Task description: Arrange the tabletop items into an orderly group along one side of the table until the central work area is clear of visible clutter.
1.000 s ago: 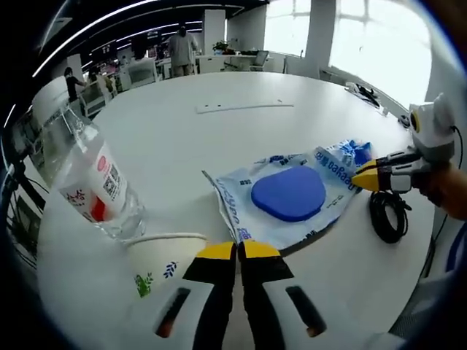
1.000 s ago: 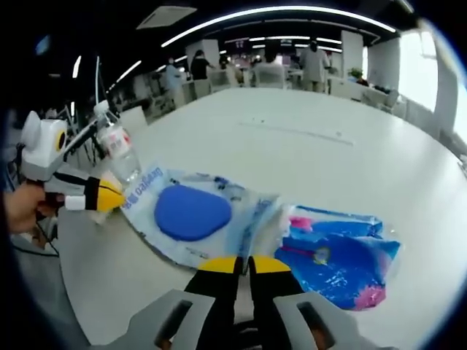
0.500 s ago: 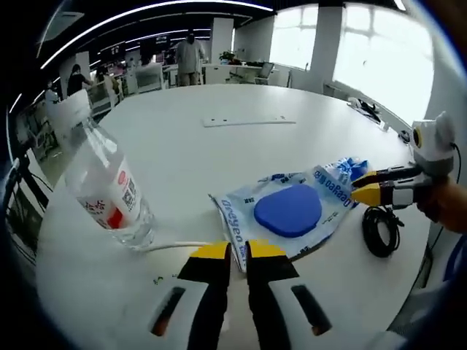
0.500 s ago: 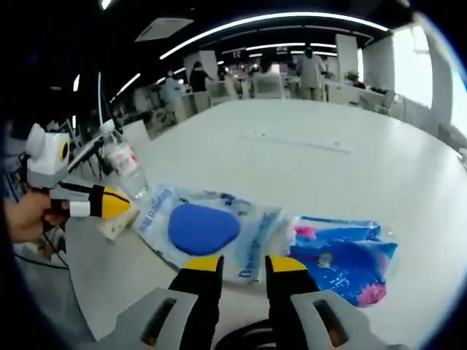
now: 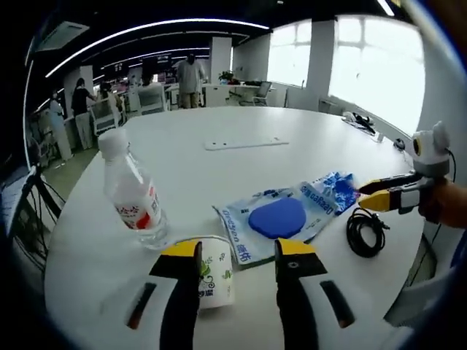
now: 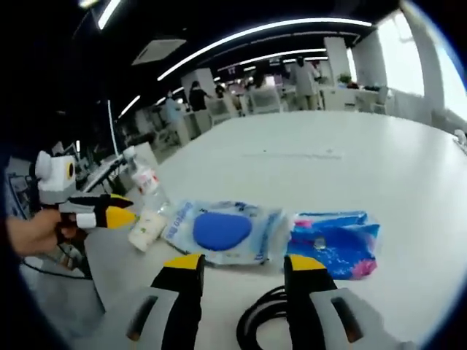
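Both tongs are seen spread apart and empty. In the left gripper view the left tongs (image 5: 237, 257) are held above the worktop (image 5: 219, 124), with a paper cup (image 5: 214, 271) lying on its side between the jaws, not clamped. Just beside the cup stands a bottle (image 5: 135, 191), upright and capped. A clear packet with a blue pad (image 5: 277, 217) lies flat next to it, then a blue pouch (image 5: 338, 188), and a coiled cable (image 5: 365, 232) nearer the edge. In the right gripper view the right tongs (image 6: 244, 267) are held over that cable (image 6: 264, 321), with the packet (image 6: 225, 230) and pouch (image 6: 333, 242) side by side ahead.

The items already lie in a rough row near one edge, and the centre looks bare. The task is judged nearly done. The cup would best be stood upright, which calls for the left tongs to be closed gently on its soft wall.
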`<action>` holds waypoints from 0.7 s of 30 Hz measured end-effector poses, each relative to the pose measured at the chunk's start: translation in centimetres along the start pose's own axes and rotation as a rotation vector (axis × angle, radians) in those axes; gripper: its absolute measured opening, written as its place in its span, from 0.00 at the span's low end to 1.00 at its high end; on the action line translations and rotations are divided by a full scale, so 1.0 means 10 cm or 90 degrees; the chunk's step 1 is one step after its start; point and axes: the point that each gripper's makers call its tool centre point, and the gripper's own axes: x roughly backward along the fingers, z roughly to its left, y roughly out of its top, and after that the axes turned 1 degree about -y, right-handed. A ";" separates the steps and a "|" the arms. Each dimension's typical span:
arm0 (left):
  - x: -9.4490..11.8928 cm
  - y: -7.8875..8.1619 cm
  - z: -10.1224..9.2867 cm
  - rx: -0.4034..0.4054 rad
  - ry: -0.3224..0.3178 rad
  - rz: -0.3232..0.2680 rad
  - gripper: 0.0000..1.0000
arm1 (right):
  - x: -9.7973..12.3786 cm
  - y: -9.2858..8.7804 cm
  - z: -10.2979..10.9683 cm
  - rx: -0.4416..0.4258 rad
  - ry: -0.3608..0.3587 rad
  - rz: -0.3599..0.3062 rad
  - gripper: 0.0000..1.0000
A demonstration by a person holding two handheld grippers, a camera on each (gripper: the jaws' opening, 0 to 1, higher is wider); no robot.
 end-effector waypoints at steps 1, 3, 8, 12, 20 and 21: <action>0.02 -0.01 -0.01 0.001 -0.001 -0.001 0.44 | 0.02 -0.01 0.00 0.000 0.000 0.000 0.46; 0.09 -0.04 -0.02 0.000 -0.002 -0.001 0.47 | 0.11 -0.04 0.00 -0.008 0.000 -0.003 0.48; 0.26 -0.11 0.01 0.008 0.002 -0.003 0.52 | 0.36 -0.18 -0.03 -0.030 -0.007 -0.009 0.50; 0.38 -0.19 0.03 0.018 0.007 0.002 0.56 | 0.52 -0.35 -0.07 -0.036 -0.019 -0.001 0.49; 0.56 -0.31 0.09 0.030 0.024 0.004 0.58 | 0.80 -0.51 -0.15 -0.088 -0.040 -0.012 0.54; 0.60 -0.32 0.10 0.028 0.027 0.003 0.58 | 0.83 -0.54 -0.15 -0.106 -0.043 -0.015 0.55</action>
